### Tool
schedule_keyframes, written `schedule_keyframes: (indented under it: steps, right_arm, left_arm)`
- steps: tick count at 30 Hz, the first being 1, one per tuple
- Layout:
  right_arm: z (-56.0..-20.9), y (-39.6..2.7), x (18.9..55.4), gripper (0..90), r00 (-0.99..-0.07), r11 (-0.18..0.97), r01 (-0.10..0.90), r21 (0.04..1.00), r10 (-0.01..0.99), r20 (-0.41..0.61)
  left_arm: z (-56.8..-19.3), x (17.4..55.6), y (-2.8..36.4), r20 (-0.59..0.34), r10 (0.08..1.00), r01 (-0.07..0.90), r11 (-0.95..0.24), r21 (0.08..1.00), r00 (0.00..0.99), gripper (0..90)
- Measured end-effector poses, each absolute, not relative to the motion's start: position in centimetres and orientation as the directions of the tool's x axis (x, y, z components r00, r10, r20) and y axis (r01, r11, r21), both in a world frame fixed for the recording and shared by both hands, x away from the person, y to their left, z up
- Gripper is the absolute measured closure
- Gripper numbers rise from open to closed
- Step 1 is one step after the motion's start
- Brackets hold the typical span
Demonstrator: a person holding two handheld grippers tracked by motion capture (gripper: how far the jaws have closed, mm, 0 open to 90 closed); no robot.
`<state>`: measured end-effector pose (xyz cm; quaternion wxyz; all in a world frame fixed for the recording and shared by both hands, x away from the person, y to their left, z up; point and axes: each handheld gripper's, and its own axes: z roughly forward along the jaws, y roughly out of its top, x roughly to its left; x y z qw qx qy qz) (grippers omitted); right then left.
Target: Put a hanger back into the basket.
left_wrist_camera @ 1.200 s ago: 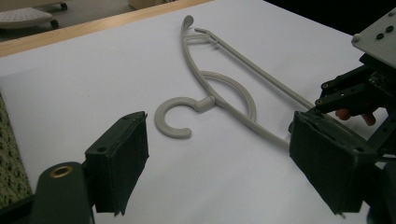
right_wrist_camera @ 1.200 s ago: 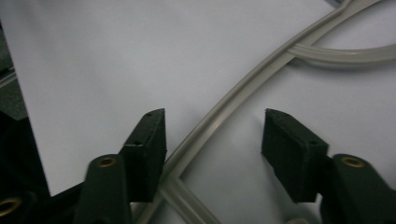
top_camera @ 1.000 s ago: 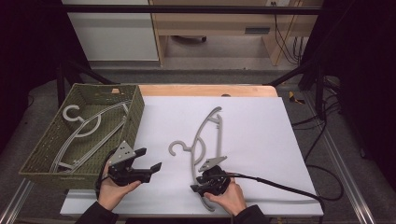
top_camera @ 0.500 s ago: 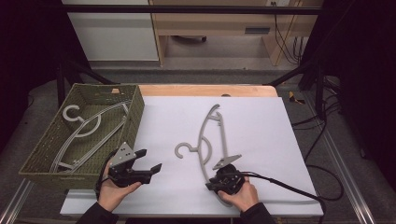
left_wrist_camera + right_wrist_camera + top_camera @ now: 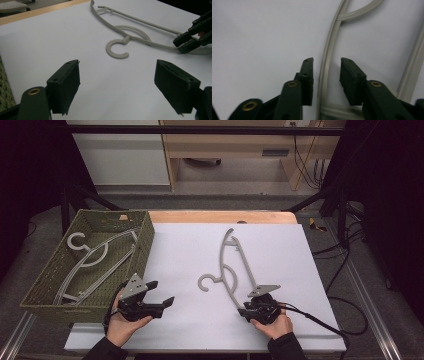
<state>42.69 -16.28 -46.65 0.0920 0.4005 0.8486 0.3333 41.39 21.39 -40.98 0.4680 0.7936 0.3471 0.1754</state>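
Right gripper (image 5: 325,62): opened a little just now; hanger (image 5: 235,270) bar between jaws, not squeezed.
Left gripper (image 5: 117,82): held wide open at 7 o'clock on the desk (image 5: 190,250).

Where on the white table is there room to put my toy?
Bare patches: the far right of the white sheet, beyond the loose hanger, and the stretch between that hanger and the green basket. It is crowded along the near edge, around the left gripper and right gripper.

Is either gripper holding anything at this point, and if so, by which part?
Nothing is held. The right gripper straddles one arm of the grey hanger on the white mat, jaws just reopened, with gaps showing beside the arm. The left gripper is open over bare mat.
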Motion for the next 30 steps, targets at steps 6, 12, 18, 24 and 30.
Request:
schedule_keyframes:
  steps: [6, 12, 18, 24, 30]
  right_arm:
    - [-47.3, -15.6, 43.7, 65.0, -0.648, 0.440, 0.613, 0.656, 0.755, 0.099]
    - [-47.0, -15.1, 43.8, 78.8, -0.636, 0.429, 0.651, 0.626, 0.758, 0.142]
    - [-46.9, -15.4, 44.1, 80.9, -0.671, 0.460, 0.632, 0.624, 0.728, 0.142]
    - [-47.2, -15.1, 44.1, 81.9, -0.753, 0.513, 0.569, 0.642, 0.640, 0.156]
    - [-46.9, -15.5, 43.3, 73.7, -0.744, 0.551, 0.560, 0.618, 0.664, 0.082]
  left_arm:
    - [-41.0, 41.4, 21.4, -0.046, 0.716, 0.387, -0.321, 0.865, 0.696, 18.3]
    - [-41.0, 41.4, 21.3, -0.044, 0.714, 0.387, -0.326, 0.862, 0.699, 18.5]
    - [-41.2, 41.5, 21.3, -0.046, 0.713, 0.391, -0.328, 0.860, 0.700, 18.8]
    - [-41.2, 41.4, 21.2, -0.041, 0.710, 0.389, -0.336, 0.858, 0.703, 18.8]
    - [-41.2, 41.4, 21.2, -0.043, 0.710, 0.389, -0.333, 0.859, 0.703, 18.8]
